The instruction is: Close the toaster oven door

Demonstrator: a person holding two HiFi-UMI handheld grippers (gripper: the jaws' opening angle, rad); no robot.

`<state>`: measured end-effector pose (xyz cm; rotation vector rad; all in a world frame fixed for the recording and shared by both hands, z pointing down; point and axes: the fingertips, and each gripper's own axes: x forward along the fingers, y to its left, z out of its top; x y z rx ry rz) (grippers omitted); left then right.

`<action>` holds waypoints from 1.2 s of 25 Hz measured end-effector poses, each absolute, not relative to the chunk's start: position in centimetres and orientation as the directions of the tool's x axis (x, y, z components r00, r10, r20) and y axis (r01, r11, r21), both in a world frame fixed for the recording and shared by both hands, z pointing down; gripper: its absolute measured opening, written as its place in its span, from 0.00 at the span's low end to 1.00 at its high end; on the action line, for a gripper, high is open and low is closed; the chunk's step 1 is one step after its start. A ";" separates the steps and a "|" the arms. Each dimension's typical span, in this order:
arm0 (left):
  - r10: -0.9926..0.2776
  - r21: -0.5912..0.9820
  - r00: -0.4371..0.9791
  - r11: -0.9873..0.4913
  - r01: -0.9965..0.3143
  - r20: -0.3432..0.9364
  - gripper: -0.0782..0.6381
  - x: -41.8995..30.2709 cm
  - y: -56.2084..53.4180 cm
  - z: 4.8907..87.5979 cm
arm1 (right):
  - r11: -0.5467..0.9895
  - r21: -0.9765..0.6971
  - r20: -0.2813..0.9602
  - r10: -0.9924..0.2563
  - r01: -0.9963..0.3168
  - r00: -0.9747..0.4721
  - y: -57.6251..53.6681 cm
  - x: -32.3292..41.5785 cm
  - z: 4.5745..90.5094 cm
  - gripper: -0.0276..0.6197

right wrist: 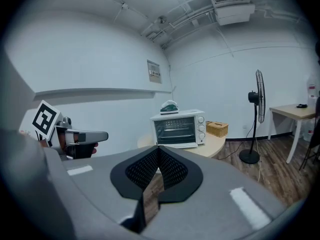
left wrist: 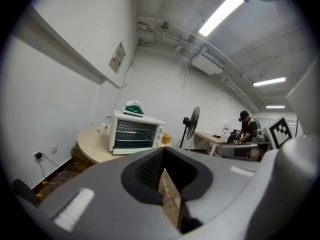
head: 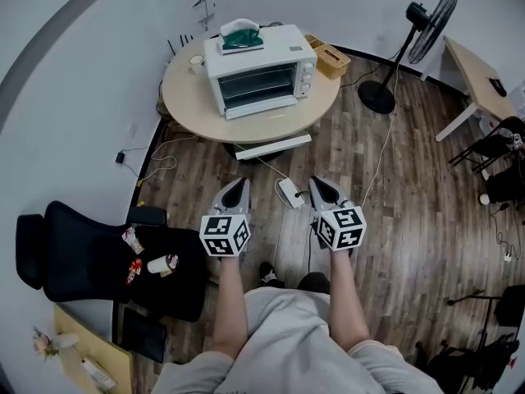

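Observation:
The white toaster oven [head: 258,76] stands on a round wooden table [head: 184,97] well ahead of me, its glass door facing me. The door looks nearly upright, with a white strip jutting out along its lower edge. The oven also shows far off in the left gripper view [left wrist: 135,133] and the right gripper view [right wrist: 179,129]. My left gripper [head: 238,184] and right gripper [head: 318,184] hover side by side over the wood floor, close to my body, far short of the table. Both are shut with nothing between the jaws [left wrist: 162,155] [right wrist: 157,151].
A green and white thing [head: 239,37] lies on top of the oven, a cup [head: 196,61] to its left and a wicker box [head: 330,58] to its right. A white power strip [head: 289,192] and cables lie between the grippers. A black chair [head: 98,257], a fan [head: 426,23] and a desk [head: 476,76] flank the floor.

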<state>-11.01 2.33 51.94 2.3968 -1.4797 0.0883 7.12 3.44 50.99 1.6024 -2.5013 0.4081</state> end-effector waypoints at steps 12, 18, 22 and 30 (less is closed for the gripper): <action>-0.844 0.292 0.463 -0.386 -0.875 0.272 0.19 -13.5 -2.5 55.6 | 0.353 -0.123 0.279 -0.884 -0.927 -0.374 -1.6 6.5 52.5 0.04; -0.849 0.319 0.442 -0.350 -0.881 0.289 0.19 -14.2 -7.8 56.8 | 0.387 -0.107 0.292 -0.869 -0.916 -0.401 -7.6 5.8 53.7 0.04; -0.851 0.385 0.423 -0.294 -0.875 0.311 0.19 -15.0 -11.4 58.5 | 0.415 -0.114 0.302 -0.851 -0.902 -0.430 -12.1 5.4 53.7 0.04; -0.847 0.524 0.397 -0.173 -0.834 0.353 0.28 -16.7 -16.1 64.3 | 0.461 -0.100 0.324 -0.823 -0.882 -0.467 -17.7 3.9 55.8 0.04</action>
